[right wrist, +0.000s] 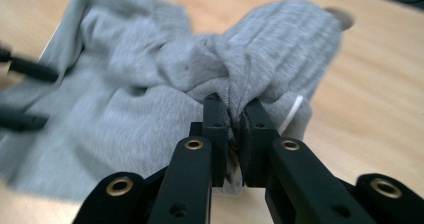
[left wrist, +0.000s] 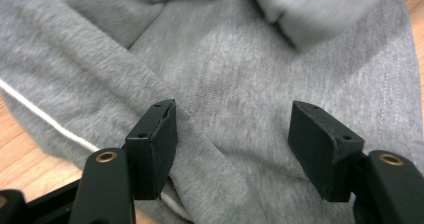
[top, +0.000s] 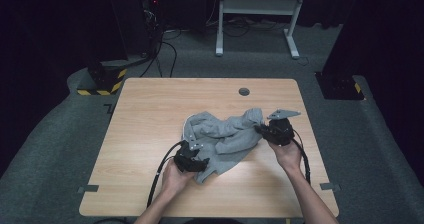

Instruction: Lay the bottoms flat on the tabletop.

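A crumpled grey sweatshirt (top: 225, 136) lies on the wooden table (top: 150, 114), right of centre. My right gripper (top: 263, 129) is at its right end, jaws shut on a bunched ribbed fold of the grey sweatshirt (right wrist: 260, 49), pinched at the tips (right wrist: 234, 111). My left gripper (top: 199, 160) sits at the garment's near left edge. In the left gripper view its jaws stand wide apart over flat grey fabric (left wrist: 235, 79), the left gripper (left wrist: 232, 134) open, with a white drawstring (left wrist: 50, 121) running past its left finger (left wrist: 155, 144).
A round grommet hole (top: 244, 91) sits near the table's far edge. Bare wood stretches across the table's left half and far side. Beyond the table stand a white desk frame (top: 257, 14) and dark equipment with cables on the grey floor.
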### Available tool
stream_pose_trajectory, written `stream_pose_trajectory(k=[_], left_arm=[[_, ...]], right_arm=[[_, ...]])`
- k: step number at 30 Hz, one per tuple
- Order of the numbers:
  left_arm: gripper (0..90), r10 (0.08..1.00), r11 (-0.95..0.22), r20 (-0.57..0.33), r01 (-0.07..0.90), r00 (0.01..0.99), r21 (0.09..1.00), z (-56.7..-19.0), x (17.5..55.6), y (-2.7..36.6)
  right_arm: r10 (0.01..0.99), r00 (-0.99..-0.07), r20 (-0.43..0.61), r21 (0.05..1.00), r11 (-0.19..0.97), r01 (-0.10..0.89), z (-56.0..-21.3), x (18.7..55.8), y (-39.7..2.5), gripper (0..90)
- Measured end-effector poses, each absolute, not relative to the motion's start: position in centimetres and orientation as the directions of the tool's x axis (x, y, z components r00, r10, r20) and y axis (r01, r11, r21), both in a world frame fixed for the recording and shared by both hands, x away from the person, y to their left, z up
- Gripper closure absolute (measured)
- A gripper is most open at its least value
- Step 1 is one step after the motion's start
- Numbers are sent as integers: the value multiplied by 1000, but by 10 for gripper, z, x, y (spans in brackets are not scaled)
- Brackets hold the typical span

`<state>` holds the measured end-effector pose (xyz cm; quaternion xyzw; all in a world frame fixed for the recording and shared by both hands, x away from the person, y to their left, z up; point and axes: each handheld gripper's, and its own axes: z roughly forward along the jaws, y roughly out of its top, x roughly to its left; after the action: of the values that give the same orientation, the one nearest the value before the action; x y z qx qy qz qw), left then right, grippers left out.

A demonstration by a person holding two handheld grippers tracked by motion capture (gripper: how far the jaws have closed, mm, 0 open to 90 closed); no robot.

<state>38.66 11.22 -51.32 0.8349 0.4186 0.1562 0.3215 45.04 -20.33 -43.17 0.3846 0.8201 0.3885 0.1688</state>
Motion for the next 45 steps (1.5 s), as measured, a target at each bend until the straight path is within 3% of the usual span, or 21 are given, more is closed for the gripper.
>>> stream_pose_trajectory(k=[7,10,13,16,20,24,28,32,34,36,37,38,39,40,41,45], left_arm=[[369,805,-444,2,600,593,666,-513,388,117],[370,811,-438,7,600,585,670,-514,390,120],[370,821,-417,-11,613,570,671,-513,393,126],[368,829,-404,-21,623,559,670,-513,393,128],[373,827,-401,-14,608,562,685,-507,388,126],[361,808,-433,0,593,590,678,-501,385,117],[372,808,-457,20,604,589,652,-504,389,109],[487,806,-456,16,603,592,655,-511,391,111],[552,800,-461,17,596,600,657,-510,391,112],[634,788,-475,20,588,615,655,-510,391,112],[670,788,-475,20,588,615,655,-510,391,112],[711,776,-493,27,580,630,648,-509,392,110],[749,774,-496,28,578,633,648,-509,392,109],[784,774,-496,28,578,633,648,-509,392,109],[813,770,-498,26,575,638,649,-509,393,110],[865,770,-494,20,575,638,652,-508,394,113]], right_arm=[[800,-601,3,738,403,541,-438,475,-202,834],[798,-602,-11,671,453,588,-460,481,-196,736],[810,-585,31,694,404,596,-460,475,-201,607],[807,-588,54,719,377,584,-454,467,-206,571],[750,-659,-56,753,466,466,-438,429,-194,558],[662,-748,-51,748,522,411,-442,414,-167,548],[637,-771,-11,720,540,436,-463,423,-144,466],[605,-796,-21,684,589,430,-483,429,-128,446],[596,-802,-45,659,621,424,-491,430,-121,463],[602,-796,-67,627,646,435,-497,430,-117,565],[602,-796,-67,627,646,435,-497,430,-117,565],[609,-788,-86,620,652,437,-499,431,-117,719],[609,-790,-77,623,648,439,-497,432,-119,784],[609,-790,-77,623,648,439,-497,432,-119,784],[603,-797,-42,637,630,443,-493,434,-124,869],[602,-798,-40,666,611,428,-483,432,-133,882]])
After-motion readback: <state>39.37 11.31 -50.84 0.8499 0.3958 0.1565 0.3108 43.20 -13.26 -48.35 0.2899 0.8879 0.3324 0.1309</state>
